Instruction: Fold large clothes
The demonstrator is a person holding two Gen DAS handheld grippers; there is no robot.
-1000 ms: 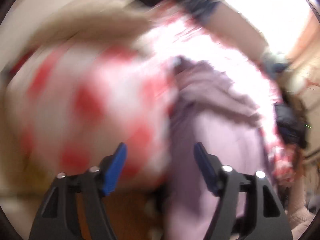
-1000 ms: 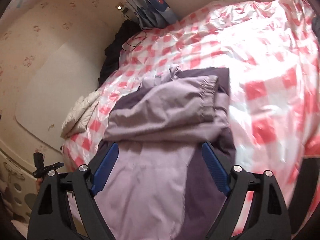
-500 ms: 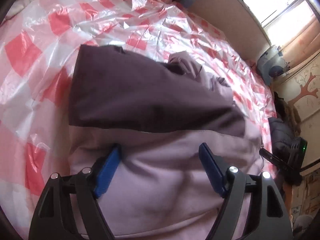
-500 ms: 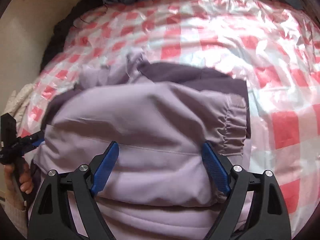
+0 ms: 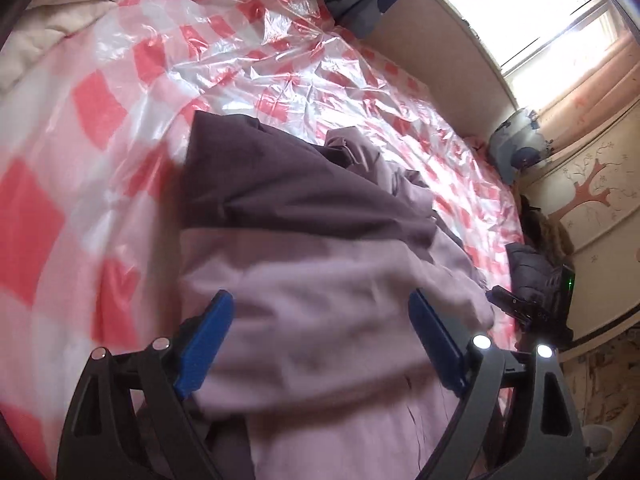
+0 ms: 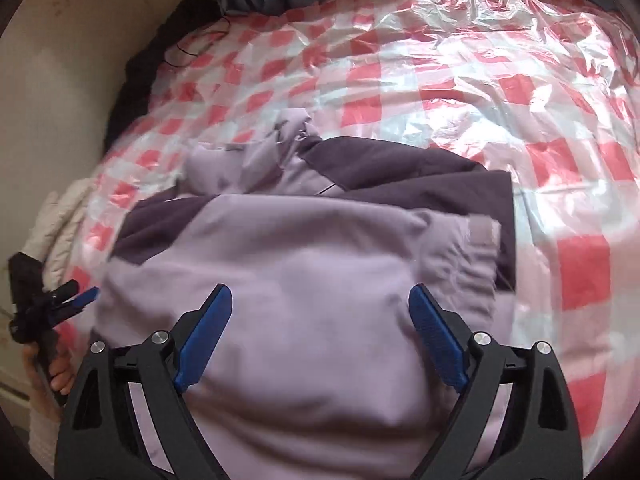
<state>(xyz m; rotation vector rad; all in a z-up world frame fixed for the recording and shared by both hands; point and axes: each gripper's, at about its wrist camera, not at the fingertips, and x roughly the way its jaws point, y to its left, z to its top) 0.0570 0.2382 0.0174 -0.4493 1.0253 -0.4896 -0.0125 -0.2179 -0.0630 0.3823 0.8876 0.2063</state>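
A large jacket (image 5: 328, 312), lilac with dark purple panels (image 6: 400, 168), lies partly folded on the bed. A lilac layer is doubled over the dark part, and a sleeve cuff (image 6: 480, 236) shows at its right edge. My left gripper (image 5: 320, 300) hovers low over the lilac fabric with its jaws opening. The cloth bulges between the blue pads (image 5: 208, 336), which do not press on it. My right gripper (image 6: 320, 292) is close above the same lilac fold, its jaws also opening and nothing pinched. Each gripper appears at the edge of the other's view, the left gripper (image 6: 52, 304) held in a hand.
A red-and-white checked plastic sheet (image 6: 460, 72) covers the bed. Cream bedding (image 5: 52, 12) is bunched at one corner, with dark clothes (image 6: 136, 80) and a cable by the wall. A window (image 5: 532, 12) and a dark bag (image 5: 536, 268) stand beyond the bed's far side.
The left view swung from a blur to steady over the jacket. Both grippers sank closer to the fabric. The lilac layer now lies over the dark panel, and both jaws stand wider.
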